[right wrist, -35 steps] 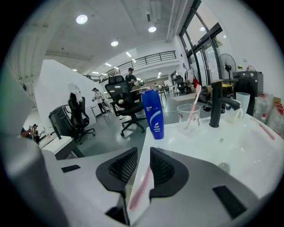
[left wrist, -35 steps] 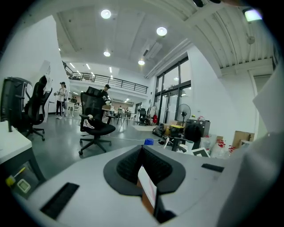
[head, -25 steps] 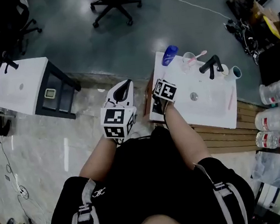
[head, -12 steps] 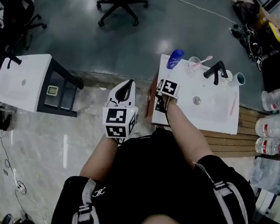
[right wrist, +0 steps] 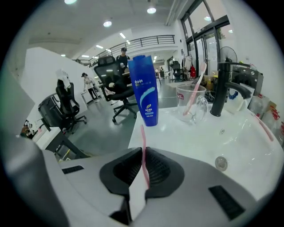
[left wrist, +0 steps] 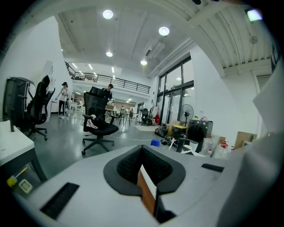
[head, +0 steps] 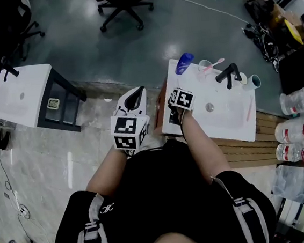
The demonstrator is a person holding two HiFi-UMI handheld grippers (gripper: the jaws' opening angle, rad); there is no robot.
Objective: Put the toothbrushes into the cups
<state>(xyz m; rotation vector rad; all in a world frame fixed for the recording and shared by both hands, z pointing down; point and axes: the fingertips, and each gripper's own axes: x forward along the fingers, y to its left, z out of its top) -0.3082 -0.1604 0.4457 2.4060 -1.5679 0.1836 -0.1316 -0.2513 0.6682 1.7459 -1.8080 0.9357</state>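
Note:
My right gripper (right wrist: 143, 153) is over the near left corner of the white sink counter (head: 177, 126). Its jaws are closing, and a thin pink toothbrush (right wrist: 142, 141) stands pinched between the pads. In the head view only its marker cube (head: 182, 99) is plain. A clear cup (right wrist: 191, 103) at the back of the counter holds another pink toothbrush (right wrist: 196, 86). A third pink toothbrush (right wrist: 265, 127) lies on the sink's right rim, and a pale cup (head: 255, 80) stands right of the faucet. My left gripper (head: 132, 97) hangs shut and empty over the floor, left of the counter.
A blue bottle (right wrist: 144, 91) stands at the counter's back left corner, and a black faucet (right wrist: 223, 88) rises behind the basin drain (right wrist: 220, 163). A white side table (head: 22, 97) is far left. An office chair (head: 123, 2) stands on the floor beyond. Plastic bottles (head: 296, 127) are at the right.
The head view swayed a little. Both grippers stay in about the same places. The jaw movement does not show in the head view.

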